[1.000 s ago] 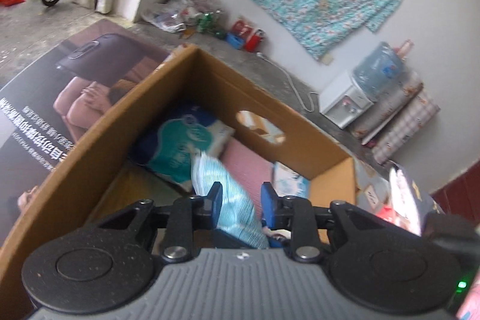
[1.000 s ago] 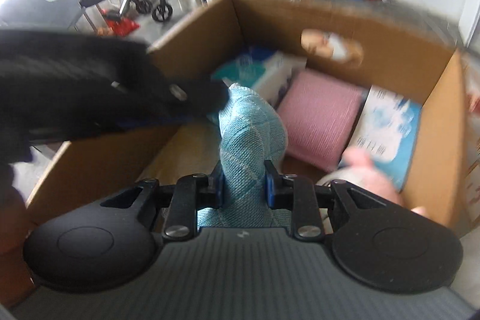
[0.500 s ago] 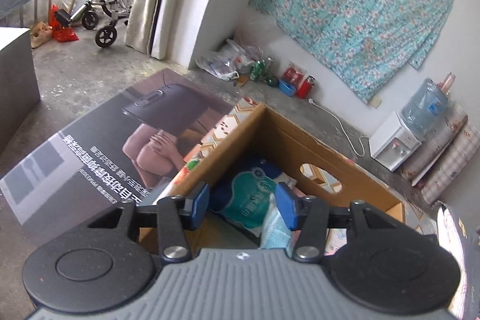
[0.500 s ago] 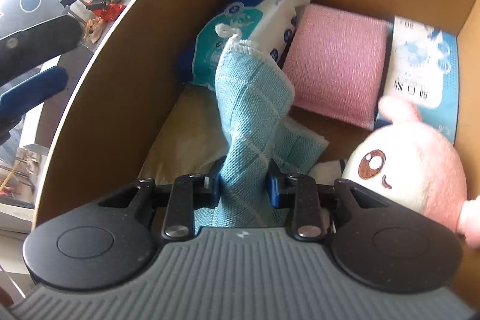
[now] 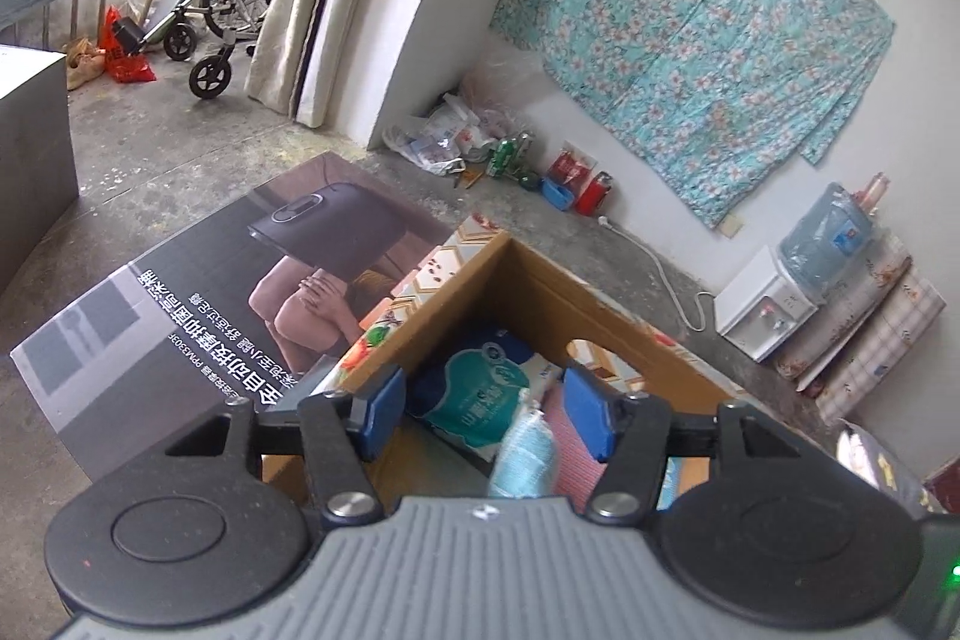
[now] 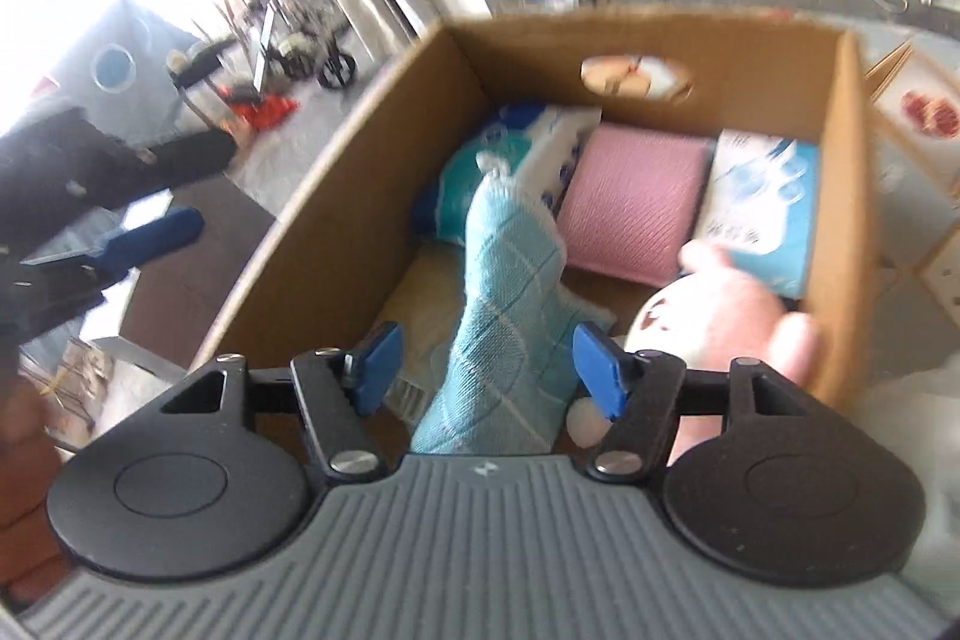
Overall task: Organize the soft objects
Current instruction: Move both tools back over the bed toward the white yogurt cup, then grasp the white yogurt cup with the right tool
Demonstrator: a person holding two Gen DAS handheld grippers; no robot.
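An open cardboard box (image 6: 336, 196) holds a teal tissue pack (image 6: 510, 160), a pink cloth (image 6: 636, 202), a white-blue packet (image 6: 762, 208) and a pink plush toy (image 6: 720, 316). A light-blue checked towel (image 6: 510, 304) stands up in the box between the jaws of my right gripper (image 6: 486, 358), which is open around it. My left gripper (image 5: 486, 412) is open and empty above the box's (image 5: 480, 280) left side; the towel (image 5: 522, 460) and tissue pack (image 5: 480, 394) show below it. The left gripper (image 6: 132, 238) also shows in the right wrist view.
A large printed carton (image 5: 198, 304) lies flat left of the box. A wheelchair (image 5: 210, 22), bags and cans along the wall (image 5: 480, 142), a water dispenser (image 5: 774, 304) and a floral cloth (image 5: 690, 40) surround the concrete floor.
My right gripper has opened and let go of the towel while pulling back from the box. My left gripper has opened wider, let go of the towel and risen above the box.
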